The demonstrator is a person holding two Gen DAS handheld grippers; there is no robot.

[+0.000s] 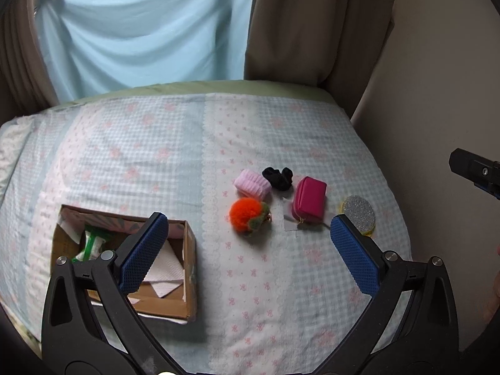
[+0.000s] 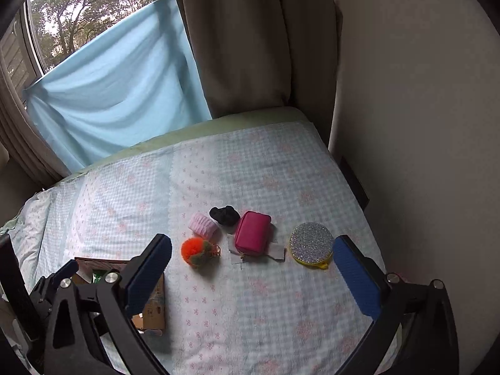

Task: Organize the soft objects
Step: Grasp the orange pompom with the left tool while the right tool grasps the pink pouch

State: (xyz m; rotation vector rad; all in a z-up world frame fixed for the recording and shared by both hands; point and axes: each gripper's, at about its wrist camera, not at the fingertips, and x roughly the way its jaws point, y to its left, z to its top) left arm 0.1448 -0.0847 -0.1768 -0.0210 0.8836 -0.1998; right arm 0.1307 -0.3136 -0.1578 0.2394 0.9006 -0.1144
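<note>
Both the left gripper [image 1: 250, 243] and right gripper [image 2: 251, 264] are being held wide open, empty. Risk: orange pompom [image 1: 249, 215], ahead between the fingers, being squashed or nudged into the pink pouch [image 1: 309, 199].

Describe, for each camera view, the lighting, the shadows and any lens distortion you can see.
Left wrist view: soft, even daylight; faint shadows beside the magenta pouch and cardboard box; the bed's far edge bows, corners black. Right wrist view: bright window top left, no glare on the glitter disc; the wall curves.

Both wrist views look down the bed [image 1: 187, 156], sharing its scattered items
</note>
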